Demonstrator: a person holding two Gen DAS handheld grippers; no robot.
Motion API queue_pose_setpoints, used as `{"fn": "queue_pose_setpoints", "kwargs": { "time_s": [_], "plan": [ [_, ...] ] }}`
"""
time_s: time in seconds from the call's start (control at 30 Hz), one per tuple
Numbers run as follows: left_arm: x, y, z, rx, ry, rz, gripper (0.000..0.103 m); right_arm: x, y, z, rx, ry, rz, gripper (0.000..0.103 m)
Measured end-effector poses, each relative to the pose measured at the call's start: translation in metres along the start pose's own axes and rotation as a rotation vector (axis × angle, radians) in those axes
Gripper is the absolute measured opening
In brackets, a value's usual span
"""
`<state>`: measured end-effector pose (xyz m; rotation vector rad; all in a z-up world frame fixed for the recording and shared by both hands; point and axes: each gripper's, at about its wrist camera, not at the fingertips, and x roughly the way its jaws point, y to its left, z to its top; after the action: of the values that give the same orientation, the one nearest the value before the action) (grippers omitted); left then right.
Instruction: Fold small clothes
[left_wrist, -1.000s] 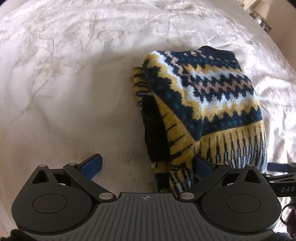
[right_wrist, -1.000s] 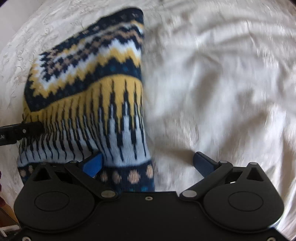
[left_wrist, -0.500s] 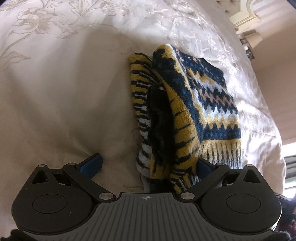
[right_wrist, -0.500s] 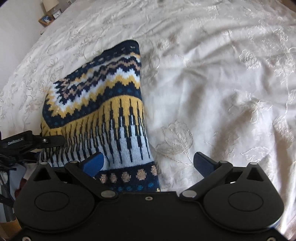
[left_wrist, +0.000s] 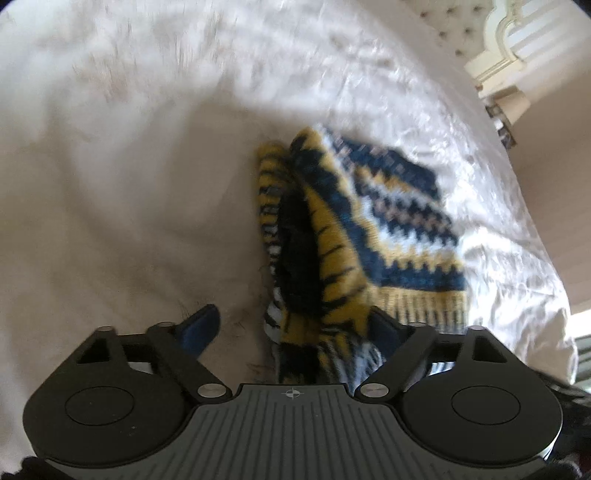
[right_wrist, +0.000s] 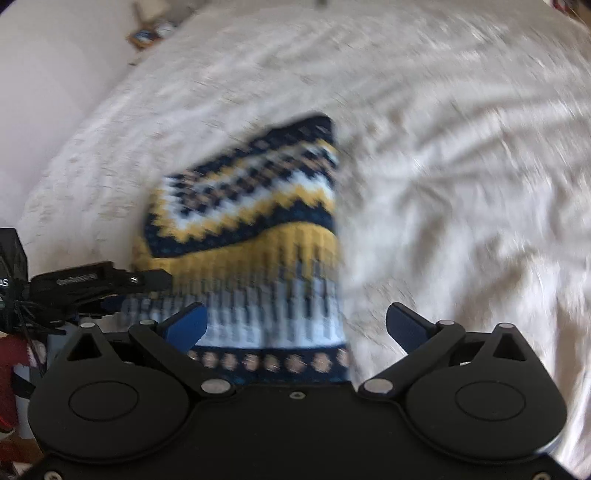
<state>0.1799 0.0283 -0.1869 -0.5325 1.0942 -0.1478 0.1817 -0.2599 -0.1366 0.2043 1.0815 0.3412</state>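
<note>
Jaws closing round sweater fold; right view shows patterned hem.

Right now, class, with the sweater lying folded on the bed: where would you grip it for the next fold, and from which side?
Grip the sweater at its near hem, from its open left edge, where layers gape. The left gripper is closing there, cloth between its pads; the right gripper stands open.

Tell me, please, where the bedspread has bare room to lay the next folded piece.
Bare bedspread lies wide left of the patterned sweater, and again on its other side. It is crowded at the sweater's near edge, where the left gripper, jaws closing, straddles the knit.
</note>
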Motion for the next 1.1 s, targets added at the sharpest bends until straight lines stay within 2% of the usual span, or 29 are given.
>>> {"fn": "queue_pose_setpoints", "kwargs": {
  "time_s": [0.1, 0.2, 0.27, 0.33, 0.37, 0.43, 0.53, 0.67, 0.8, 0.97, 1.1],
  "plan": [
    [-0.031, -0.025, -0.01, 0.093, -0.104, 0.085, 0.081, -0.021, 0.012, 0.003, -0.076, -0.086, 0.05, 0.102],
    [-0.065, -0.053, -0.02, 0.155, -0.216, 0.163, 0.081, -0.049, 0.027, 0.005, -0.181, -0.187, 0.032, 0.102],
    [-0.088, -0.072, -0.027, 0.211, -0.281, 0.222, 0.081, -0.07, 0.038, 0.002, -0.234, -0.282, -0.042, 0.102],
    [-0.106, -0.094, -0.034, 0.269, -0.341, 0.296, 0.081, -0.088, 0.045, 0.0, -0.231, -0.349, -0.148, 0.102],
    [-0.112, -0.103, -0.036, 0.287, -0.362, 0.319, 0.081, -0.096, 0.046, 0.0, -0.223, -0.364, -0.195, 0.102],
    [-0.125, -0.117, -0.04, 0.304, -0.388, 0.336, 0.081, -0.105, 0.046, 0.002, -0.23, -0.346, -0.202, 0.102],
    [-0.136, -0.134, -0.045, 0.285, -0.389, 0.347, 0.081, -0.117, 0.038, 0.002, -0.198, -0.304, -0.131, 0.102],
    [-0.141, -0.147, -0.057, 0.201, -0.384, 0.433, 0.081, -0.126, 0.024, -0.002, -0.094, -0.225, -0.106, 0.102],
    [-0.138, -0.153, -0.068, 0.157, -0.31, 0.468, 0.081, -0.133, 0.015, -0.011, -0.057, -0.194, -0.118, 0.102],
    [-0.129, -0.159, -0.081, 0.15, -0.185, 0.524, 0.077, -0.134, 0.008, -0.019, -0.014, -0.092, -0.097, 0.102],
    [-0.133, -0.164, -0.096, 0.149, -0.181, 0.572, 0.077, -0.135, 0.013, -0.029, -0.03, -0.082, -0.121, 0.102]
  ]
}}
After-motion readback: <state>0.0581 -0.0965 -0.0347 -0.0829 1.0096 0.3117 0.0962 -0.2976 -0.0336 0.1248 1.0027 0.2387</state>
